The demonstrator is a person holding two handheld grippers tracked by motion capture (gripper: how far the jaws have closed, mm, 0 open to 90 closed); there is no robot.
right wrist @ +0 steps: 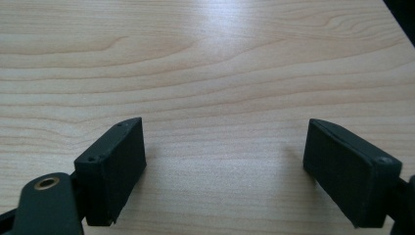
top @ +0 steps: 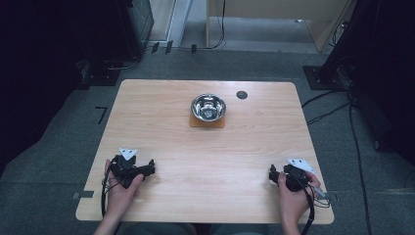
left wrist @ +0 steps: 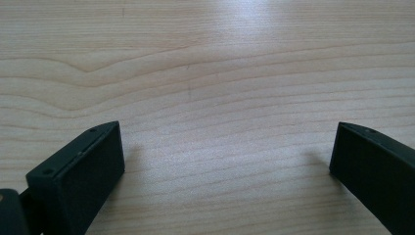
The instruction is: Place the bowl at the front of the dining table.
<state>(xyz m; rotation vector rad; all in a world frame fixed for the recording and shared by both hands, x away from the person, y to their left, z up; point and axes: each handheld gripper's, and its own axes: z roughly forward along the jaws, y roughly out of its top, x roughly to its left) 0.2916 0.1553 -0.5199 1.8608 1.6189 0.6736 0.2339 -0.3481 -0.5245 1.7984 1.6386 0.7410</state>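
Bowl (top: 208, 106) is being kept on a brown mat (top: 207, 121) at the table's (top: 195, 161) far middle. Left gripper (top: 147, 169) and right gripper (top: 272, 174) are being held released, grasping nothing. Being shiny and round, it could be slid off the mat if nudged.

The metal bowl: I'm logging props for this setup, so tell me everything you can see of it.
The metal bowl is small, round and shiny, silver like polished steel, its inside throwing back light and dark reflections. It stands upright and looks empty. It sits on a brown square mat, which lies on the far middle of the wooden table. A small dark disc lies apart to its right. Nothing else touches it.
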